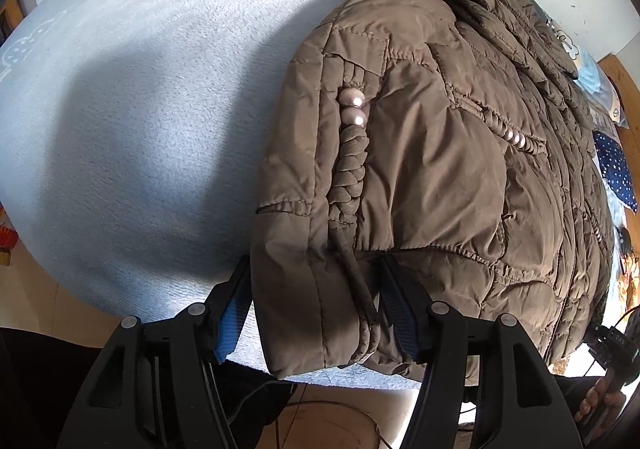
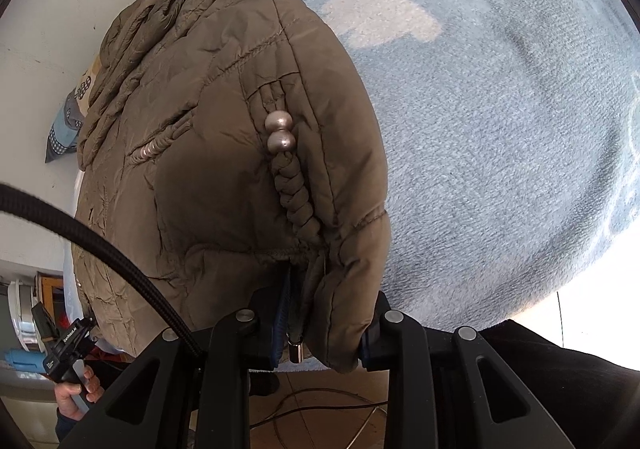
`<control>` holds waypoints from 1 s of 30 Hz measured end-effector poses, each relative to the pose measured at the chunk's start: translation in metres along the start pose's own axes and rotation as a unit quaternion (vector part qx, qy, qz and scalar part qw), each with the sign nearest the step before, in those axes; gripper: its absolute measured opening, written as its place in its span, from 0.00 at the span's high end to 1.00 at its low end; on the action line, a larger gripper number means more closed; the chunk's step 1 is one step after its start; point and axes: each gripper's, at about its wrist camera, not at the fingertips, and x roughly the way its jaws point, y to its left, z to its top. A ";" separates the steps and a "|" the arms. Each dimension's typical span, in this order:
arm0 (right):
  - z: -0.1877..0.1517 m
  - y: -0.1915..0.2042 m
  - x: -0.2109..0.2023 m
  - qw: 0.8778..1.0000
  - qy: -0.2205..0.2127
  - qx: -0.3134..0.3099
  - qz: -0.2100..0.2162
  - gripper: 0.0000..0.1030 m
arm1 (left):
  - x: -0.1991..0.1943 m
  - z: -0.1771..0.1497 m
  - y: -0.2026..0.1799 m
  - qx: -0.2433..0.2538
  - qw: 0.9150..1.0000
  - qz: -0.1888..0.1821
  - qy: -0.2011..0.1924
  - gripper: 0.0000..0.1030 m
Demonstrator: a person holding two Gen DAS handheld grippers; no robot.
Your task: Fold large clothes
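The jacket (image 1: 432, 153), a brown quilted one with padding, lay on a light blue fleecy blanket (image 1: 160, 109) that covered the bed, and its lower hem reached the near edge of the bed and hung a little over it. On each front side there was a twisted cord of the same brown cloth, and two silver beads (image 1: 354, 107) sat at the top of the cord. In the left wrist view the left gripper (image 1: 316, 269) stood at the hem corner with its jaws about half open; the corner of the jacket was between the two blue-padded fingers (image 1: 232, 313), but the pads stood a little apart from the cloth and did not press it. In the right wrist view the right gripper (image 2: 328, 305) was at the other hem corner, its jaws were narrow and they were closed on the padded edge of the jacket, with a small metal zipper end (image 2: 296, 349) hanging just beside the left pad. A black cable (image 2: 100, 245) crossed the left part of this view. Low at the left edge of the same view a hand (image 2: 76, 397) held the handle of the other gripper. Beyond the jacket some patterned bedding (image 2: 76, 105) lay against a white wall (image 2: 48, 9)
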 end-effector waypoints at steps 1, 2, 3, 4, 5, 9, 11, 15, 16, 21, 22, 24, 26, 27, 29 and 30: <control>0.000 -0.001 0.000 1.000 0.000 0.001 0.001 0.71 | 0.000 0.001 -0.003 0.010 1.000 0.001 0.000 0.47; -0.001 -0.002 -0.001 1.000 0.000 0.001 0.002 0.71 | -0.003 -0.001 -0.006 0.021 1.000 -0.003 -0.001 0.52; 0.000 -0.002 -0.003 1.000 0.000 0.000 0.003 0.72 | -0.005 -0.002 -0.011 0.030 1.000 -0.004 -0.004 0.60; 0.000 -0.002 -0.004 1.000 -0.001 0.000 0.008 0.75 | -0.007 -0.002 -0.015 0.037 0.999 -0.004 -0.009 0.66; 0.000 -0.005 -0.007 1.000 -0.002 -0.002 0.015 0.79 | -0.009 -0.004 -0.017 0.043 0.999 -0.001 -0.014 0.68; -0.002 0.000 -0.022 0.999 -0.030 -0.022 0.028 0.86 | -0.021 -0.008 -0.026 0.053 0.998 0.000 -0.036 0.79; -0.004 0.002 -0.034 0.997 -0.050 -0.028 0.047 0.87 | -0.030 -0.009 -0.031 0.055 0.997 -0.008 -0.053 0.81; -0.011 0.007 -0.066 0.988 -0.113 -0.047 0.092 0.87 | -0.054 -0.008 -0.029 0.057 0.993 -0.036 -0.097 0.82; -0.012 0.010 -0.073 0.985 -0.128 -0.056 0.099 0.87 | -0.060 -0.007 -0.030 0.059 0.992 -0.041 -0.107 0.82; -0.018 0.021 -0.093 0.976 -0.169 -0.088 0.106 0.87 | -0.086 -0.008 -0.021 0.077 0.985 -0.061 -0.140 0.83; -0.018 0.022 -0.096 0.975 -0.174 -0.089 0.110 0.87 | -0.090 -0.008 -0.021 0.081 0.983 -0.068 -0.148 0.83; -0.018 0.022 -0.103 0.972 -0.185 -0.093 0.115 0.87 | -0.097 -0.007 -0.018 0.086 0.981 -0.076 -0.159 0.83; -0.018 0.024 -0.110 0.968 -0.197 -0.097 0.119 0.87 | -0.101 -0.006 -0.017 0.089 0.979 -0.081 -0.164 0.83; -0.017 0.026 -0.113 0.967 -0.202 -0.098 0.122 0.87 | -0.101 -0.003 -0.016 0.088 0.979 -0.083 -0.165 0.83; -0.018 0.029 -0.116 0.965 -0.208 -0.105 0.125 0.87 | -0.102 -0.003 -0.016 0.091 0.978 -0.085 -0.167 0.83; -0.018 0.029 -0.117 0.964 -0.210 -0.108 0.124 0.87 | -0.103 -0.003 -0.016 0.094 0.978 -0.085 -0.168 0.83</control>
